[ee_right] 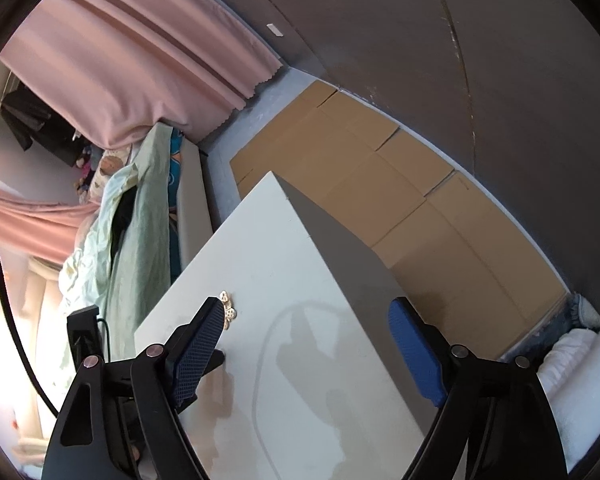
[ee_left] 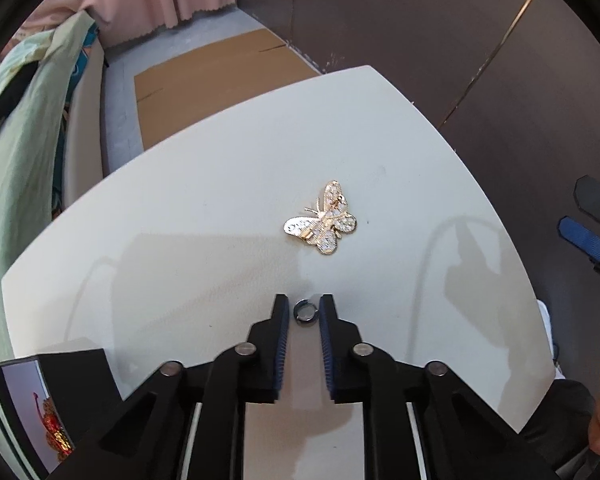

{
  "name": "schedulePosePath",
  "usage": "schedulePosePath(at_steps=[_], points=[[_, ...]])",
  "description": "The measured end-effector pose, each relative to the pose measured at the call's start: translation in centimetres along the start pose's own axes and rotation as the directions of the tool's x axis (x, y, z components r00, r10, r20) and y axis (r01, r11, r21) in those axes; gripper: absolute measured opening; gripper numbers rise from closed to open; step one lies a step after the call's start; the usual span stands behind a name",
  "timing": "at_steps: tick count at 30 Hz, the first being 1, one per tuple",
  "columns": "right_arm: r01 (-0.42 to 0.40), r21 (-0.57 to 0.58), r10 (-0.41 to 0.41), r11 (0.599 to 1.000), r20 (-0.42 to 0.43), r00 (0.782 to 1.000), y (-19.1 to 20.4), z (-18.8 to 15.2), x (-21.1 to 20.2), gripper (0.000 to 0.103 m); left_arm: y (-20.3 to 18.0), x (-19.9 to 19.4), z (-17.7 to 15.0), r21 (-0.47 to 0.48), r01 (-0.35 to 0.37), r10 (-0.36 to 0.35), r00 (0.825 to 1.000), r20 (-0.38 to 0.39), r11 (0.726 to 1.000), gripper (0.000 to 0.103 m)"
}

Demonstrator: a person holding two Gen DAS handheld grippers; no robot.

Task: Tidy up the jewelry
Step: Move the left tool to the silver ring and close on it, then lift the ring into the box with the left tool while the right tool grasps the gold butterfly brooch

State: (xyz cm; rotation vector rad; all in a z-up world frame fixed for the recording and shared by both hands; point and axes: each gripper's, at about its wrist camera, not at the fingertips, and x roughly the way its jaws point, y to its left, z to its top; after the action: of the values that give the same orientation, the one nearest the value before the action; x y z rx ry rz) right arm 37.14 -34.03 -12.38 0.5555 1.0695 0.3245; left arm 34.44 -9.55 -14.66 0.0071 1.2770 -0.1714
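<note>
A small dark metal ring [ee_left: 305,311] lies on the white table [ee_left: 204,216], right between the tips of my left gripper [ee_left: 305,305]. The jaws stand narrowly apart on either side of the ring, and I cannot tell whether they touch it. A gold butterfly brooch [ee_left: 323,221] set with clear stones lies farther out on the table; part of it shows in the right wrist view [ee_right: 228,309] behind my left finger. My right gripper [ee_right: 308,312] is wide open and empty, held above the table's right side, and it also shows in the left wrist view [ee_left: 588,236].
A black box [ee_left: 60,392] with a red and gold ornament inside stands at the table's near left corner. Flattened cardboard [ee_right: 400,200] covers the floor beyond the table. A bed with green bedding [ee_left: 20,152] stands to the left, a dark wall behind.
</note>
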Motion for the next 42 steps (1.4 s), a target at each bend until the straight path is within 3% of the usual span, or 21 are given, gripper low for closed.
schedulePosePath(at_steps=[2,5,17,23,31,42], points=[[0.002,-0.014,-0.002,1.000,-0.006,1.000,0.4,-0.1,0.3,0.085,0.3,-0.1,-0.2,-0.004,0.012,-0.012,1.000,0.004,1.000,0.013],[-0.004,-0.057,0.002,0.998,-0.024,1.000,1.4,-0.2,1.1,0.076,1.2,-1.1,-0.4,-0.015,0.015,-0.014,0.999,0.045,1.000,0.013],[-0.016,-0.253,-0.004,0.967,-0.080,0.997,6.3,-0.5,4.5,0.072,5.3,-5.4,-1.6,-0.077,0.091,-0.075,0.979,0.189,0.993,0.013],[0.005,-0.387,-0.045,0.922,-0.095,0.994,8.6,-1.4,6.2,0.073,7.2,-7.9,-2.3,-0.086,0.110,-0.086,0.966,0.246,0.990,0.013],[0.111,-0.542,-0.172,0.833,-0.061,0.983,10.9,-3.1,8.7,0.080,11.0,-10.9,-4.6,-0.120,0.139,-0.097,0.948,0.303,0.983,0.013],[0.201,-0.664,-0.257,0.720,0.013,0.966,13.5,-4.1,11.5,0.080,14.8,-11.2,-7.5,-0.166,0.140,-0.087,0.952,0.293,0.976,0.013]])
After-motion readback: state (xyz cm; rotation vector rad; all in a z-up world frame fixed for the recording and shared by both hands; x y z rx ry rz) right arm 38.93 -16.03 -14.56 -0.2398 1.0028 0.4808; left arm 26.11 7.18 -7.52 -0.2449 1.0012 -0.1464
